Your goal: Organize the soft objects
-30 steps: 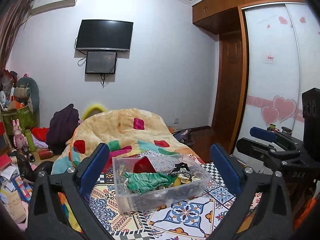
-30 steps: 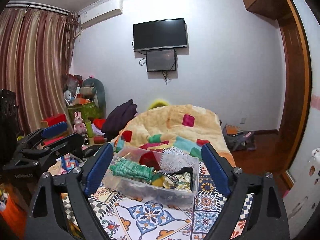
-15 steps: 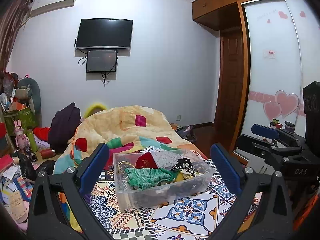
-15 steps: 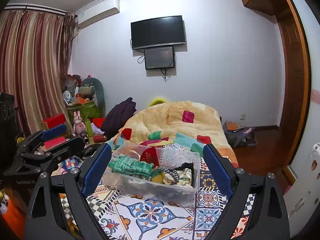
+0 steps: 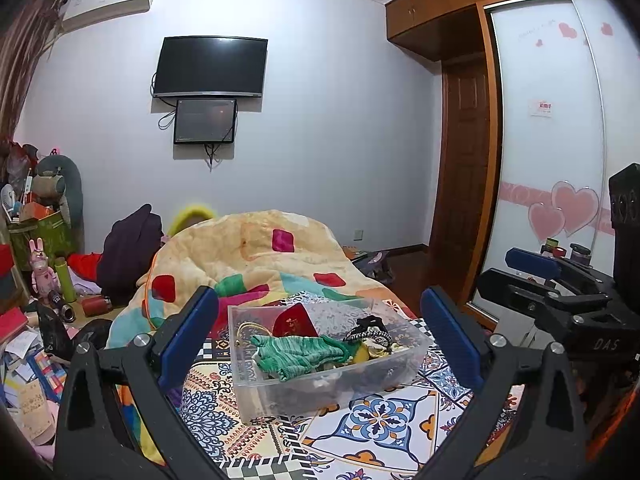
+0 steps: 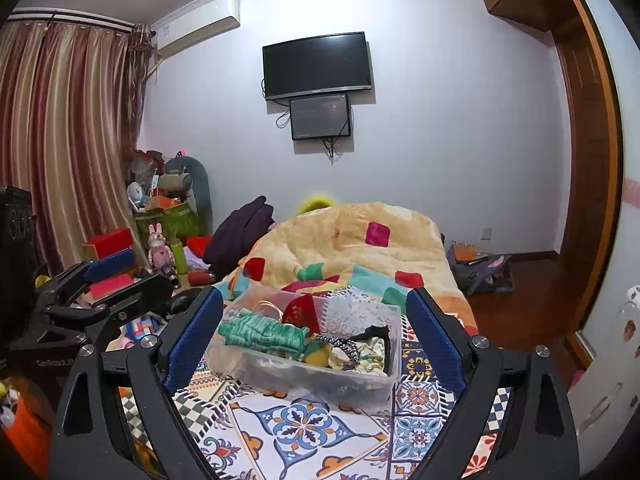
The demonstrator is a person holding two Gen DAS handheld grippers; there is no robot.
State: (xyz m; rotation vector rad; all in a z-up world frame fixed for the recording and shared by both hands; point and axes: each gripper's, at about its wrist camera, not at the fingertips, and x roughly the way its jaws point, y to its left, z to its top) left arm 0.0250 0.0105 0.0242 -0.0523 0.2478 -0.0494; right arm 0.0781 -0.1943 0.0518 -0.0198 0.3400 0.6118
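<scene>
Several soft objects (image 5: 300, 354) fill the clear bin (image 5: 400, 376) near the bed's (image 6: 304, 440) front edge; none visible outside. Both left gripper (image 5: 320, 340) and right gripper (image 6: 316, 336) hover spread, empty-fingered.

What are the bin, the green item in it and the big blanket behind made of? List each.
Bin: clear, slightly frosted plastic by the look; its contents show through the walls.
Green item: seemingly knitted yarn, ribbed and mottled green and white, matte.
Blanket: probably plush fleece or quilted fabric, puffy and softly creased, with coloured patches.
</scene>
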